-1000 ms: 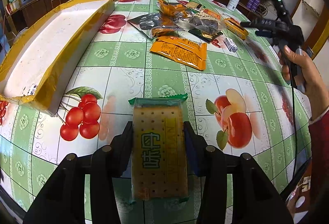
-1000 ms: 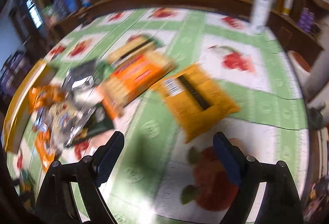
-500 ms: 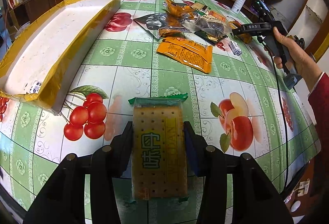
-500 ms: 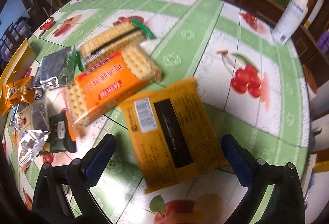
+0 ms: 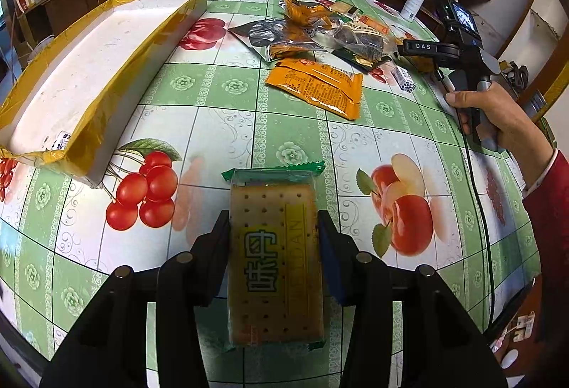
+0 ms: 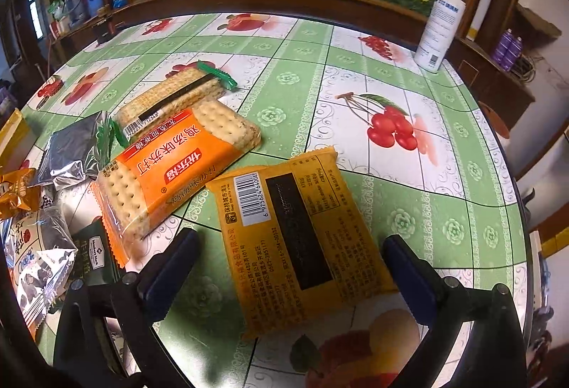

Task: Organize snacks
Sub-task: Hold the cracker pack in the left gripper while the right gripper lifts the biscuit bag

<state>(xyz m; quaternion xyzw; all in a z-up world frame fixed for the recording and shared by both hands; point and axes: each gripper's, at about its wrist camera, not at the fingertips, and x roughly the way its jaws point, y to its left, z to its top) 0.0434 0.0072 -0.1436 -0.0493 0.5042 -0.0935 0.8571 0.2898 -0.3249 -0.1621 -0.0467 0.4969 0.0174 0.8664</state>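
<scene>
Right gripper (image 6: pixel 288 267) hangs over the yellow snack packet (image 6: pixel 298 242), jaws spread to full width, having just been opening; the packet lies between them but neither pad touches it. It lies flat on the fruit-print tablecloth (image 6: pixel 409 153), barcode side up, at the near right edge of the snack pile, its far left corner just beside the orange cracker pack (image 6: pixel 170 174).

Handling, judged: light, flat pillow pack — glossy film, likely slippery, contents probably brittle. Best taken across its short width at mid-length, with gentle pressure; squeezing hard could crush what is inside. The packet sits skewed to the jaw line, so a slight wrist turn before closing would square the pads to its long edges.

Left gripper (image 5: pixel 274 245) is clamped on the green-wrapped biscuit pack (image 5: pixel 275 256), pads on both long sides — stiff, held above the table, near the foam box (image 5: pixel 89 68) at left.
</scene>
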